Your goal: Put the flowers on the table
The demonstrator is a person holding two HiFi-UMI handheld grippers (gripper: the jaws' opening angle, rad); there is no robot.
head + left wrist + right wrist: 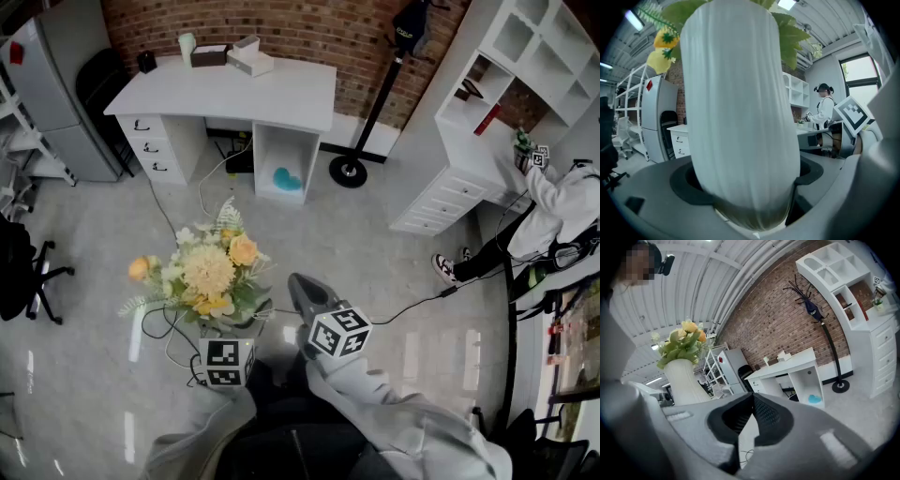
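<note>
Your left gripper [749, 190] has its jaws spread wide and clamped round the white vase [740, 108]. It holds the flowers [208, 272] up over the floor, well apart from the table [234, 98] by the brick wall, while your right gripper [751, 416] is pressed together on nothing, just beside the bouquet. You look to be in the carry step, with the set-down not yet done. The next move calls for walking to the table with the vase upright, lowering it onto a bare stretch of the top clear of the boxes [246, 58] at the back, and only then easing the jaws off.
</note>
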